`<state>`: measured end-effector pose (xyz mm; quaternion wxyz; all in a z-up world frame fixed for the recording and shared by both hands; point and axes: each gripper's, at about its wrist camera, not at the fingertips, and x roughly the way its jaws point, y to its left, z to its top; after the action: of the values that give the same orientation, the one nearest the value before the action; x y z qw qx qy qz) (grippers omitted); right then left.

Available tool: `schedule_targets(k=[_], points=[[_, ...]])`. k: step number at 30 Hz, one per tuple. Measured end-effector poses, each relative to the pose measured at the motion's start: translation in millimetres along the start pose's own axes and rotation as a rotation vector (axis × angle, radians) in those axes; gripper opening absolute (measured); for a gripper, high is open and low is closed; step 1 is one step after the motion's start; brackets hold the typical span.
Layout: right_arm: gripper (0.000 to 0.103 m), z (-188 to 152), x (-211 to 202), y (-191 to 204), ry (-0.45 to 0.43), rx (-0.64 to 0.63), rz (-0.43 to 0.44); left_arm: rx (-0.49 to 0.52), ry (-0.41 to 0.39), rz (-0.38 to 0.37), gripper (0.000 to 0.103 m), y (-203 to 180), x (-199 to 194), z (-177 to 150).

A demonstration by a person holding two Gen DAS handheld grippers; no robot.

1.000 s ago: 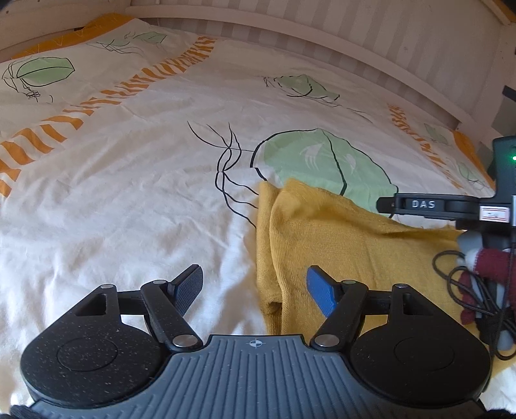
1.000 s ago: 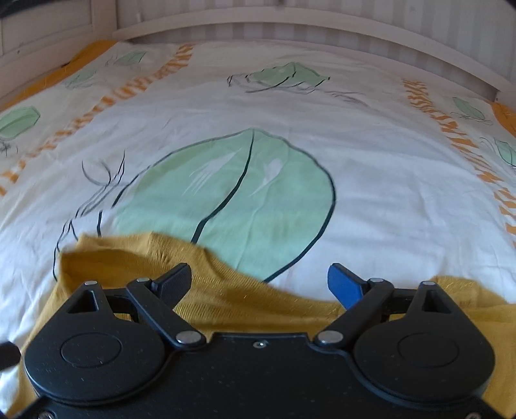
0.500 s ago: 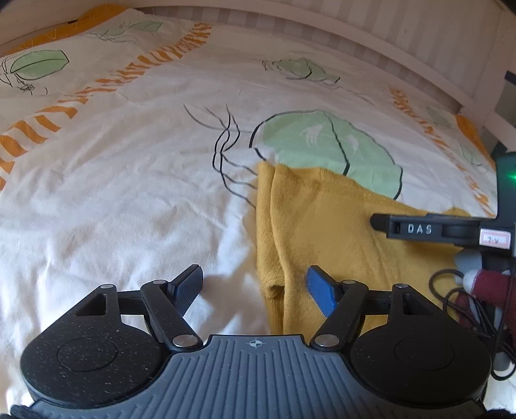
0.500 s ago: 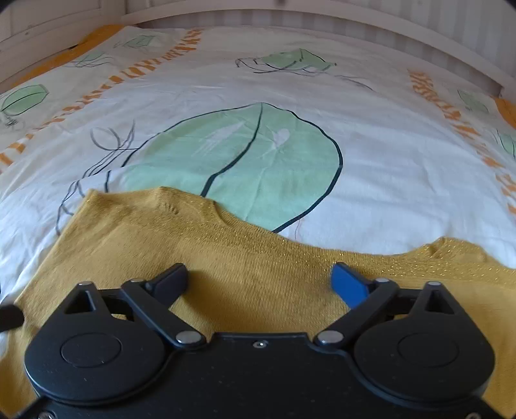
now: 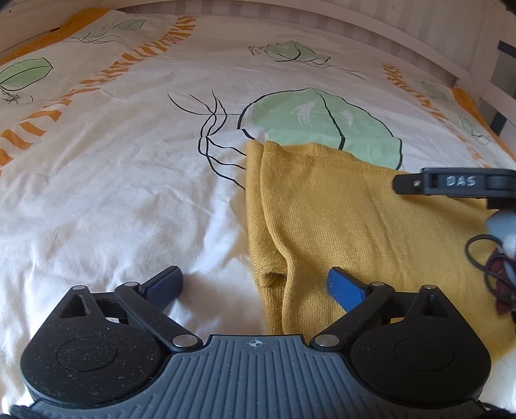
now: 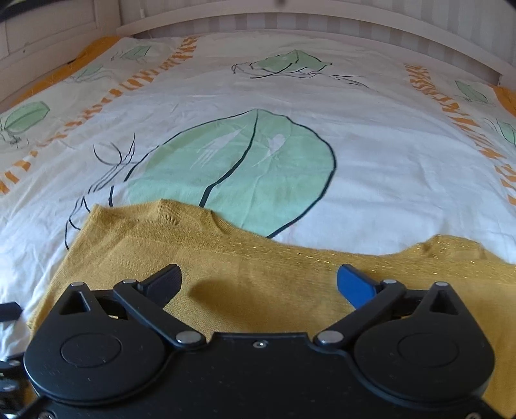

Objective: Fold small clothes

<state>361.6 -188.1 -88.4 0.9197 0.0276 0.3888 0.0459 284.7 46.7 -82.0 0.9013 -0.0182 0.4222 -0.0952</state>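
A mustard-yellow knit garment [image 5: 348, 225] lies flat on the bed, its left side folded in along a ridge. It also shows in the right wrist view [image 6: 258, 274], spread wide under the fingers. My left gripper [image 5: 254, 283] is open and empty, low over the garment's folded left edge, one finger over the sheet and one over the cloth. My right gripper [image 6: 258, 280] is open and empty above the garment's middle. The right gripper's body [image 5: 458, 182] shows at the right in the left wrist view.
The bed is covered by a white duvet [image 5: 113, 193] with green leaf prints [image 6: 238, 174] and orange stripes. A white slatted bed rail [image 6: 322, 19] runs along the far side. A black cable [image 5: 487, 261] hangs by the right hand.
Both grippers have drawn back toward me, so more of the garment shows in front of them. Both stayed open and empty. The garment lies as it did.
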Motion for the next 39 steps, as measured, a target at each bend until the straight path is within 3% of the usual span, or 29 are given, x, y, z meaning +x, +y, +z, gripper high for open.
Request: schedule_targets(k=[12,22,26,33,39], points=[[0.102,-26,-48,-51,-0.016,0.104,-0.101,0.034,0.014,0.051,0.103,-11,3,-2],[0.103,-55,-39,-37,0.034,-0.010,-0.185,0.038,0.044,0.040,0.103,-9,3,1],[0.103,-66,-35,-29,-0.007,-0.057,-0.226,0.049,0.060,0.033,0.103,-9,4,4],[0.103,-63,-45,-39,-0.008,-0.060,-0.171,0.044,0.043,0.039,0.102,-10,3,2],[0.103,-66,-84,-88,-0.034,0.051,-0.104,0.034,0.049,0.033,0.102,-8,3,2]])
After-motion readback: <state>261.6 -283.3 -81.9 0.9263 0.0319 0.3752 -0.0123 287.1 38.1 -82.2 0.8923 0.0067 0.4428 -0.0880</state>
